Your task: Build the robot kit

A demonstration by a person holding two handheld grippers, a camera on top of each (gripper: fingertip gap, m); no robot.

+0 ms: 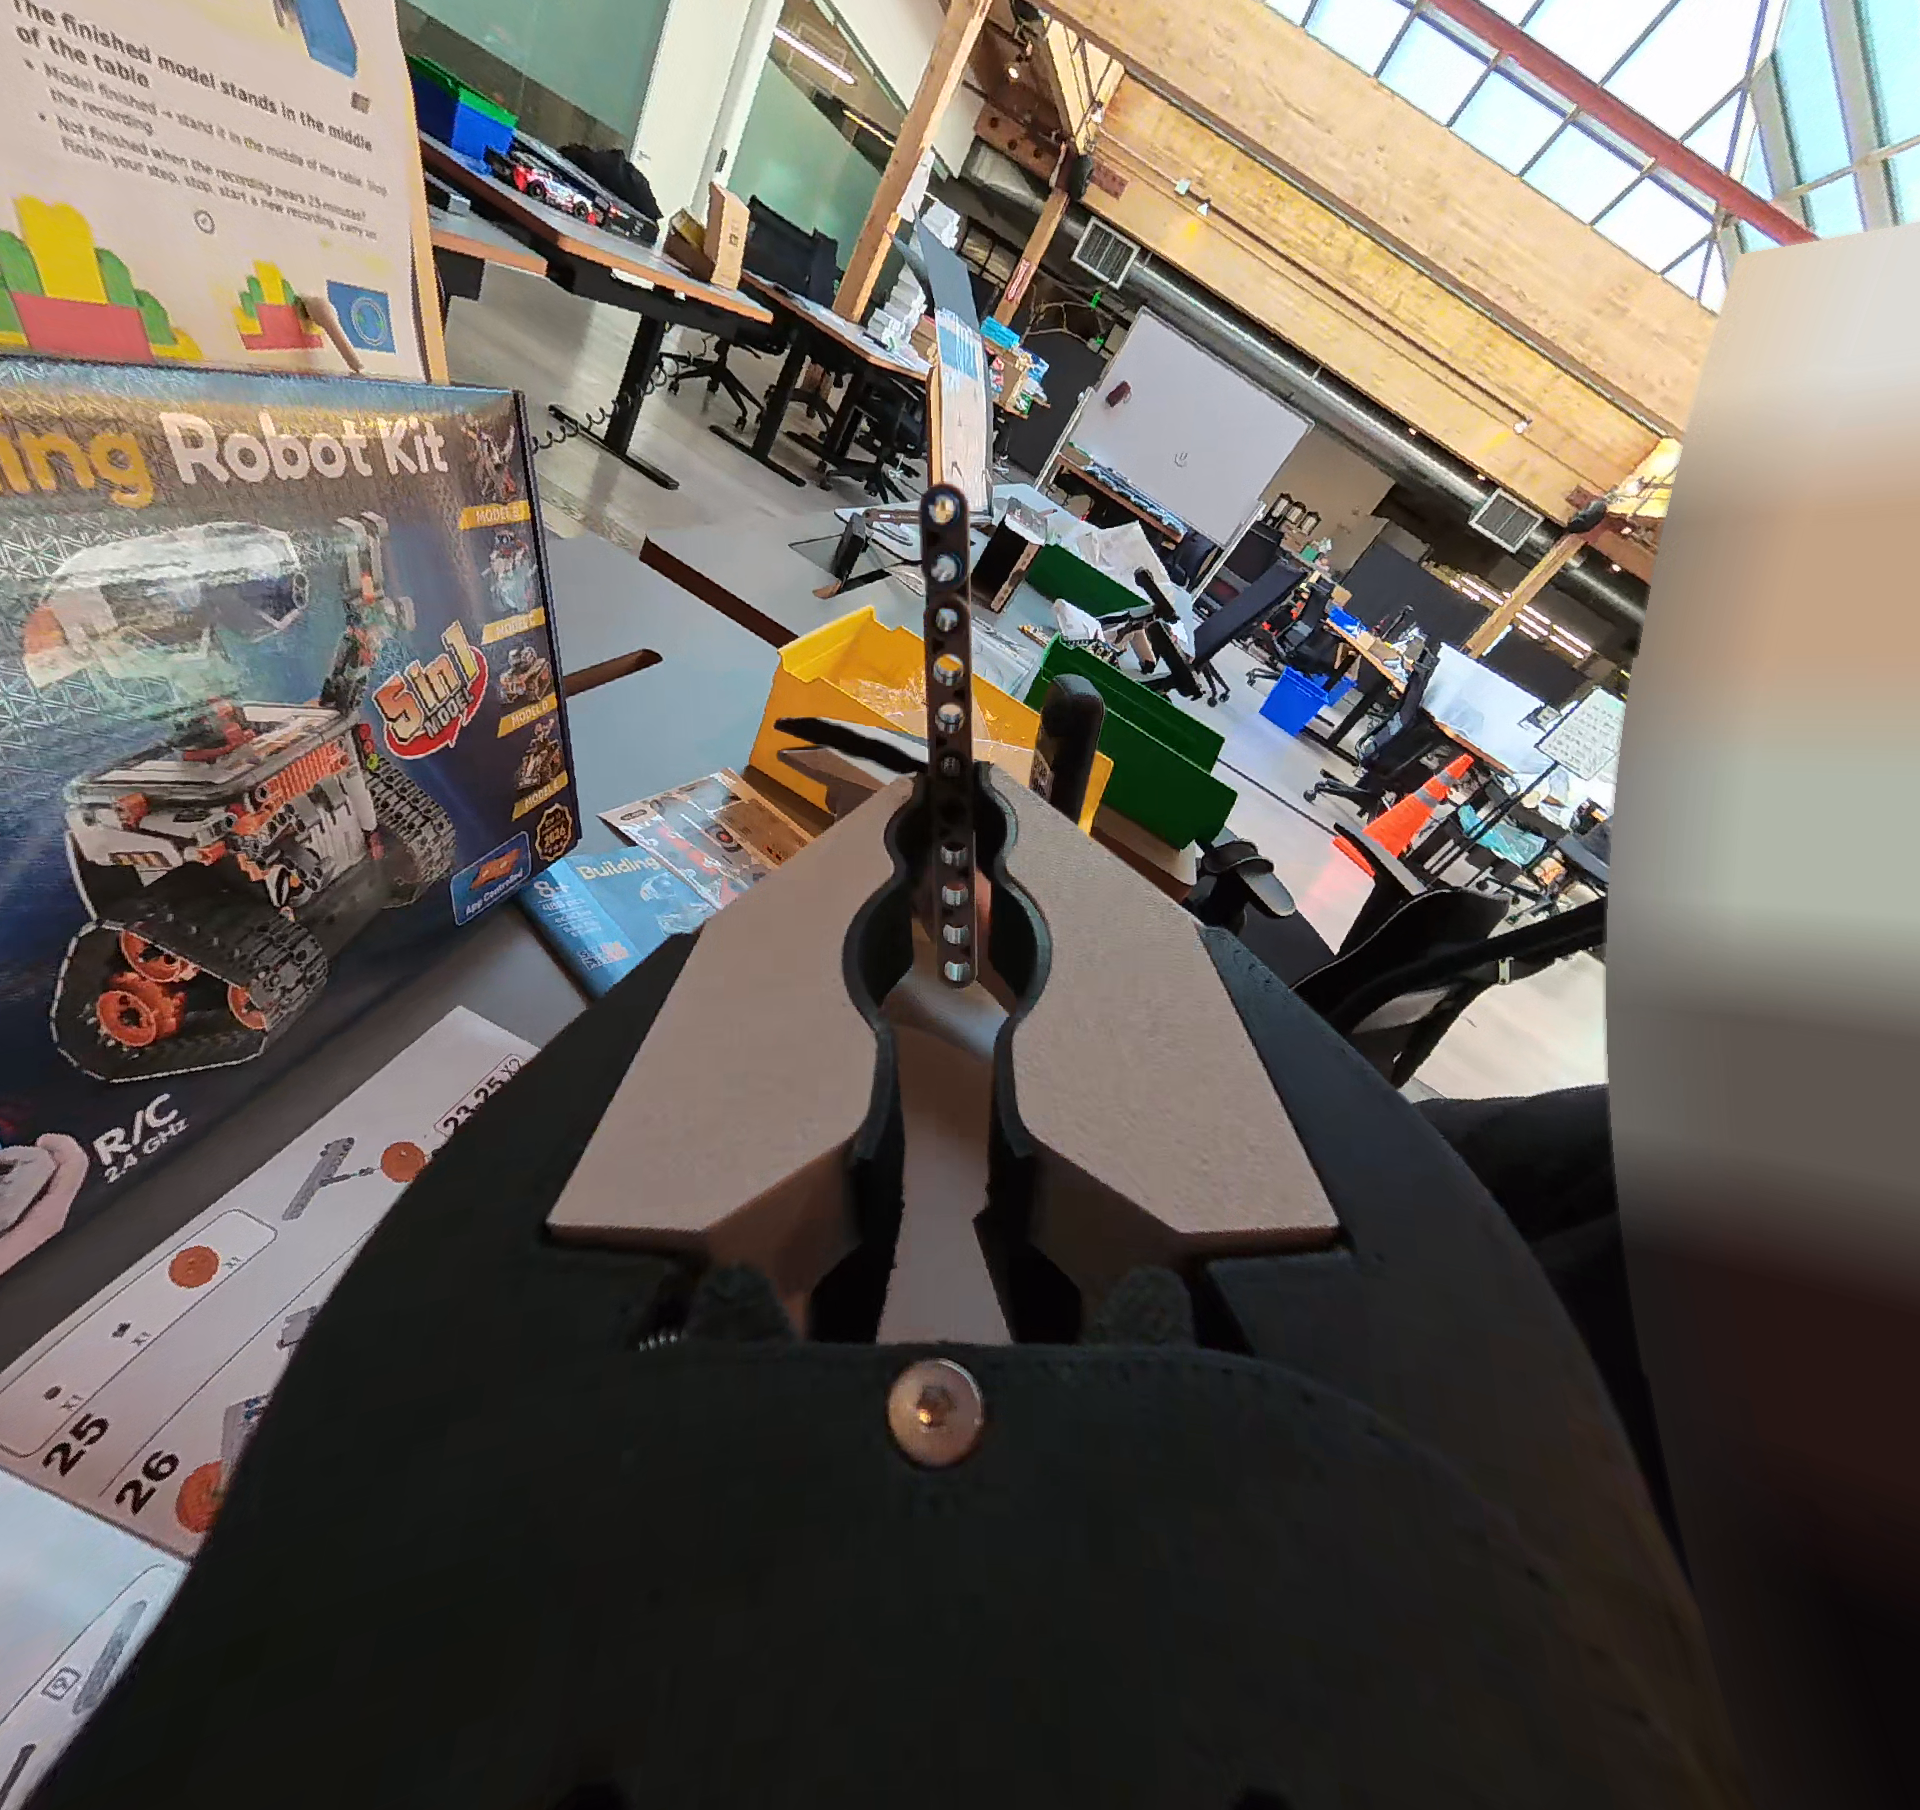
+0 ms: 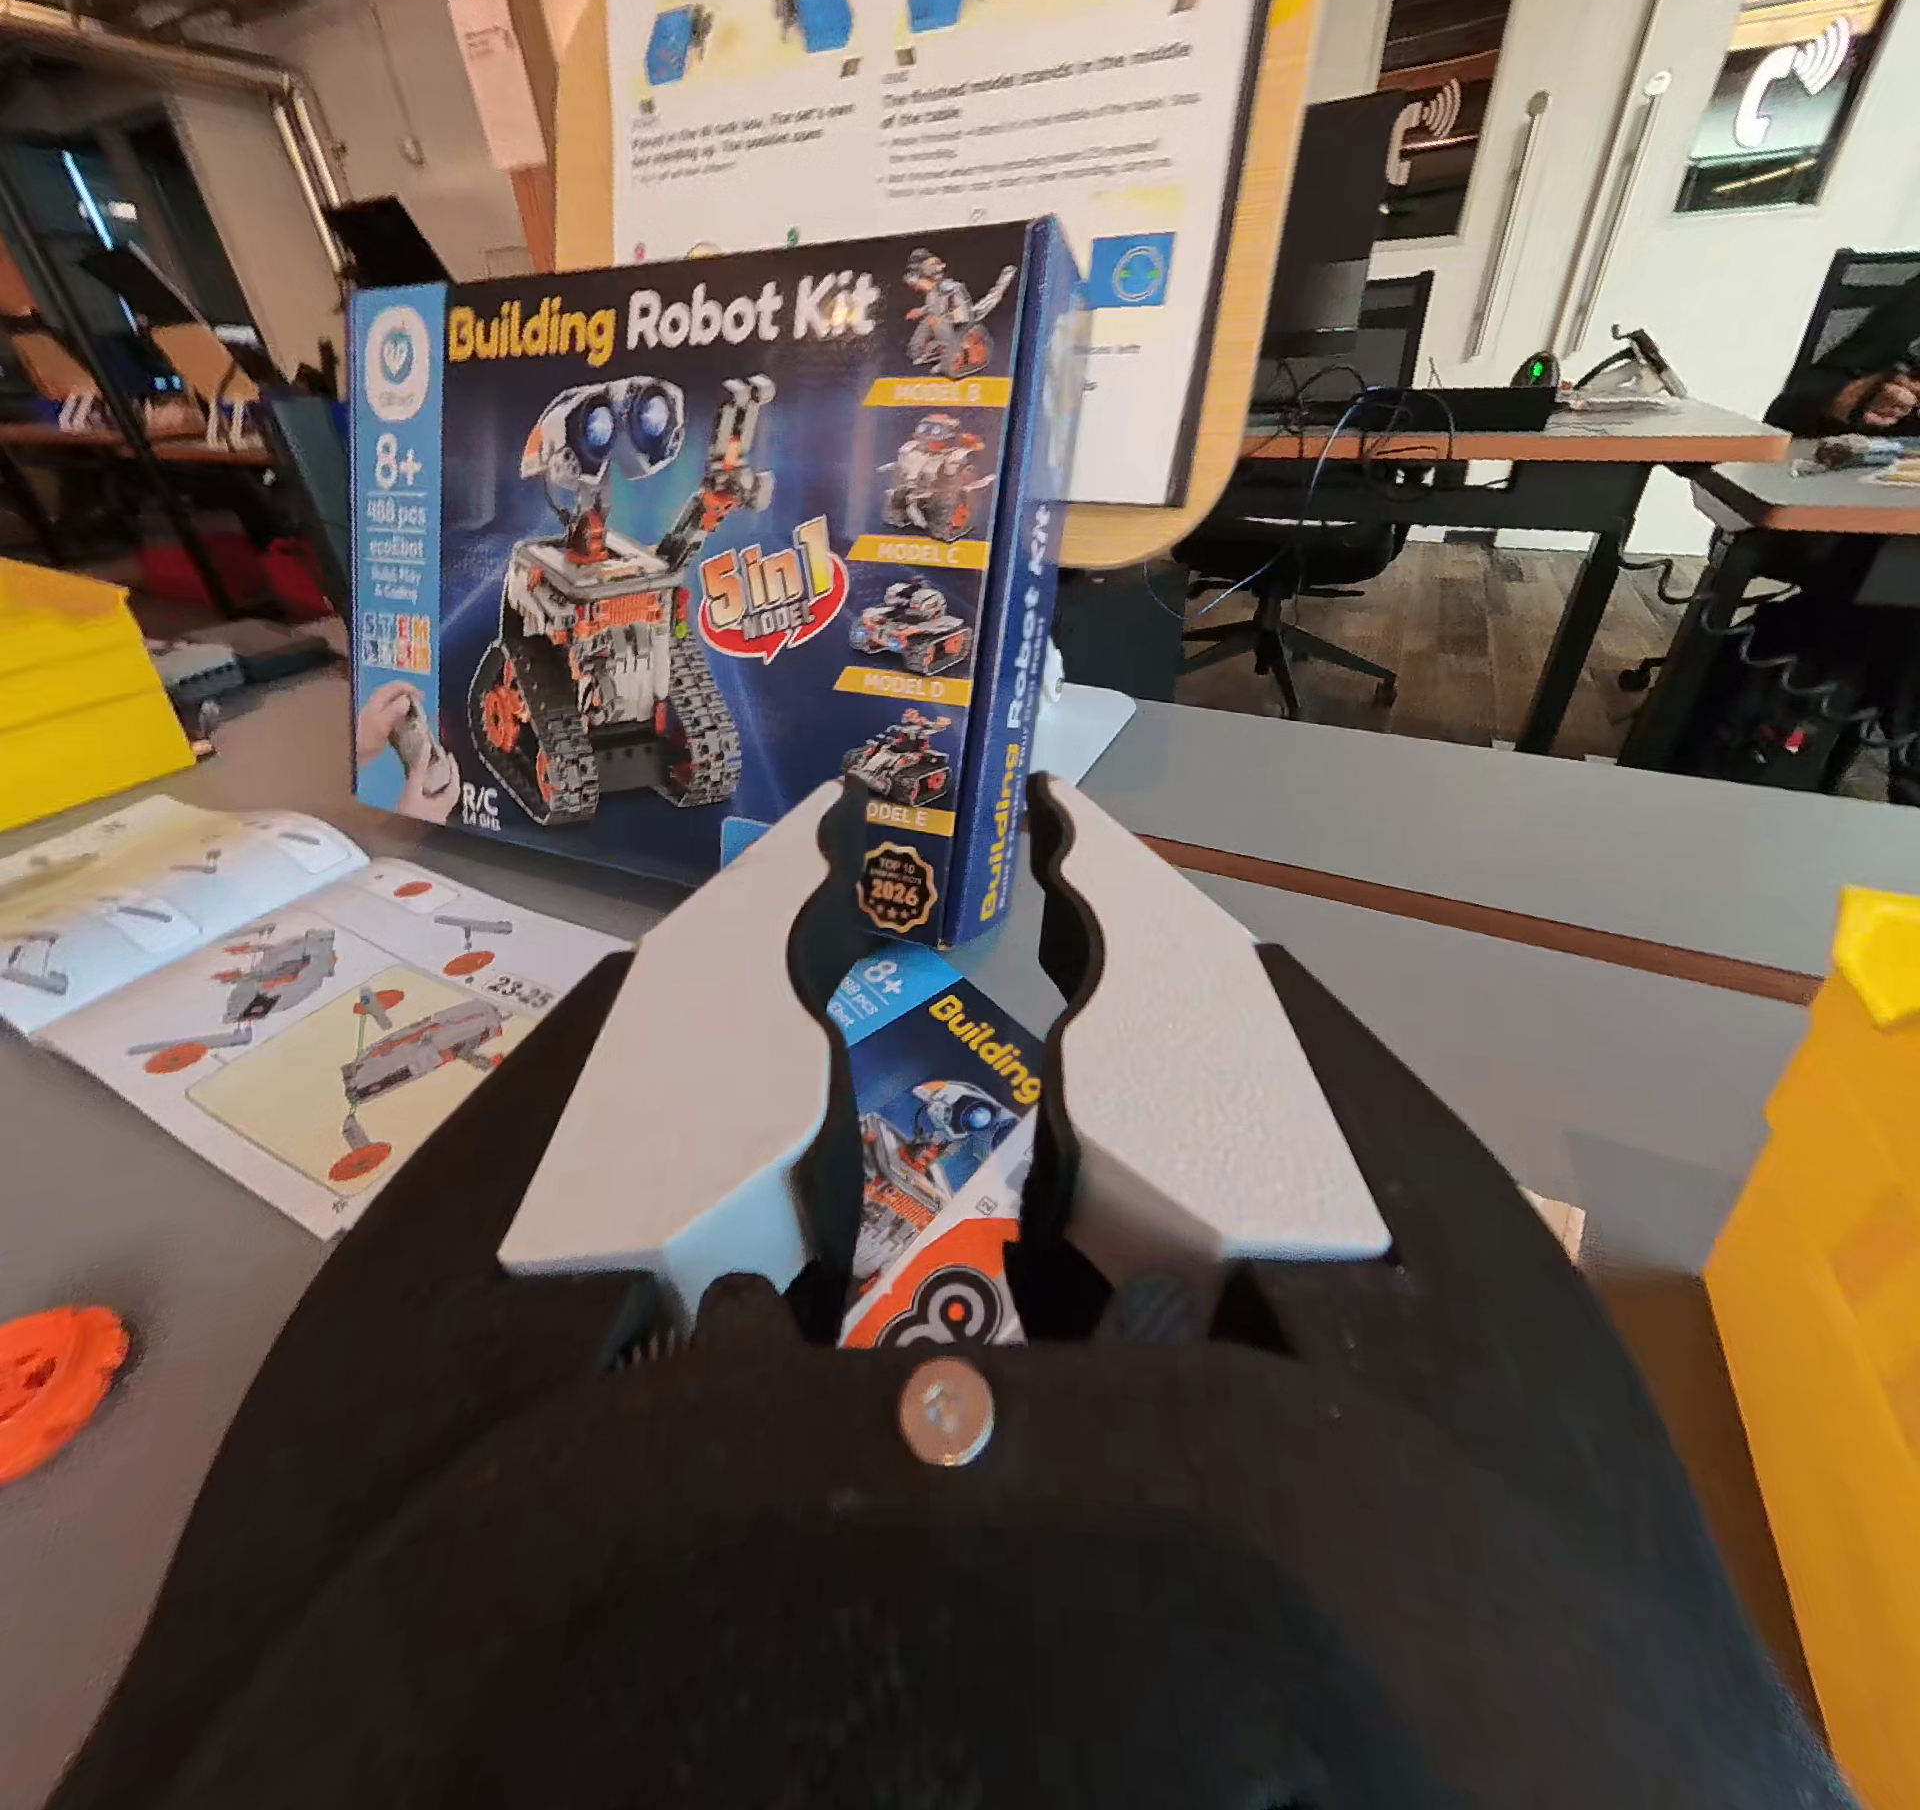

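Observation:
My left gripper [image 1: 948, 789] is shut on a long dark beam with a row of holes [image 1: 948, 648]. The beam stands upright, most of its length sticking out past the fingertips, held above the grey table. My right gripper [image 2: 940, 804] is open and empty, hovering over the table above a blue booklet [image 2: 935, 1064]. A blue robot kit box [image 2: 707, 555] stands upright just beyond the right gripper; it also shows in the left wrist view [image 1: 260, 721]. An open instruction manual [image 2: 260, 991] lies left of the right gripper.
A yellow bin [image 1: 842, 690] and green bins [image 1: 1132, 752] stand behind the beam. An orange gear [image 2: 52, 1386] lies at the left. Yellow bins stand at the right [image 2: 1829, 1345] and left [image 2: 73, 669]. An instruction board [image 2: 935, 46] stands behind the box. One gripper's finger ends stand about 30 cm off the other's. From the right gripper's tips to the orange gear [image 2: 52, 1386] is close to 20 cm.

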